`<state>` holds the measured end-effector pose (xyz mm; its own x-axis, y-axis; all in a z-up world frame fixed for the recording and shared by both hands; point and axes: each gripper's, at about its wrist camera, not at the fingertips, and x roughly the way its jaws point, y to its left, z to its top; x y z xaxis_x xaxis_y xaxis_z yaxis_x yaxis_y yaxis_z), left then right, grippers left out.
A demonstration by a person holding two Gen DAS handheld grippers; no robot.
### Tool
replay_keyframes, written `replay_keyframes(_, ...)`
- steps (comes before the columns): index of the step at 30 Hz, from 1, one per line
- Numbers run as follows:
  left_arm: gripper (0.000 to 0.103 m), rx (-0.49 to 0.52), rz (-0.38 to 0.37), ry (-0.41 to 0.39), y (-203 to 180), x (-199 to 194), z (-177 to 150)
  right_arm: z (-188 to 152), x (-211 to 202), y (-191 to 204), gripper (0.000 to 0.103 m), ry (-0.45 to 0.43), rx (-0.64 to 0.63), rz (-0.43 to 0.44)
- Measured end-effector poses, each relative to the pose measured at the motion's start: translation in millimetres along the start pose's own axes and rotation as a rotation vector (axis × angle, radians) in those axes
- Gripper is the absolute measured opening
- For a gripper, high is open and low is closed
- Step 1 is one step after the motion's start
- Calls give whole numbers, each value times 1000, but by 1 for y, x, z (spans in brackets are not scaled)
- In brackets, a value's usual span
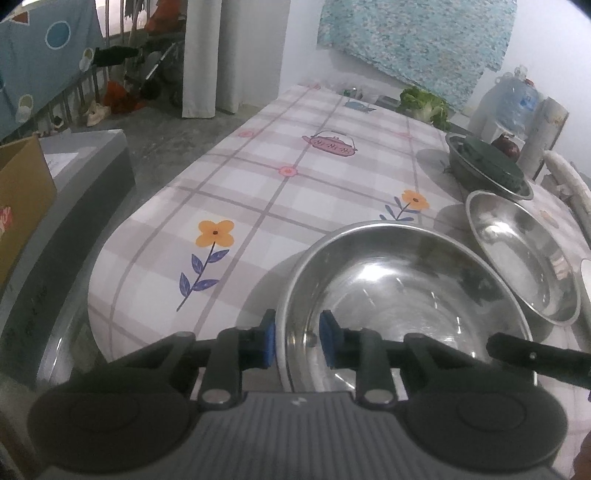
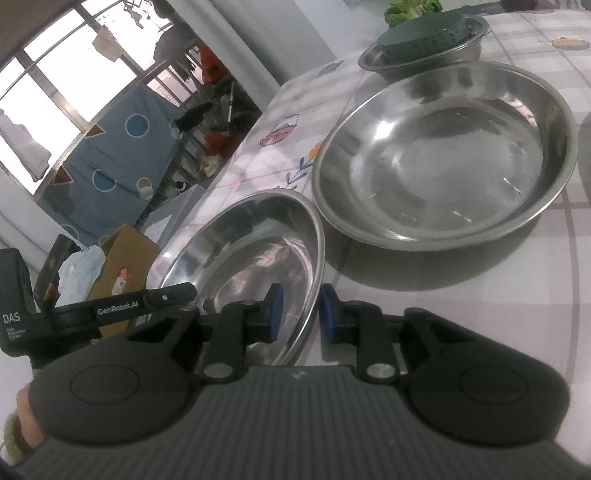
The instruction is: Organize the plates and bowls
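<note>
Both tongs, left tongs and right tongs, are pinching narrowly onto opposite rims of the near steel bowl, sitting just beside the shallower steel plate, so lifting it evenly looks next.

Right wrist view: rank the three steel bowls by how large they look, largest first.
1. Middle bowl.
2. Near bowl, straddled by the right tool; nearness inflates it, so its true rank is unsure.
3. Far bowl, holding a green block.
</note>
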<state>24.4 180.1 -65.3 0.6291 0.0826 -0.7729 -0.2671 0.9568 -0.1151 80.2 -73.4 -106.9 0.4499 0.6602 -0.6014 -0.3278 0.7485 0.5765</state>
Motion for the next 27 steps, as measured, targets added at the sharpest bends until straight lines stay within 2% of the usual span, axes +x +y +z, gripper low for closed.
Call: replay_keyframes(27, 27, 0, 12, -1, -4, 0, -2, -3, 0, -18, 22, 7, 118, 72)
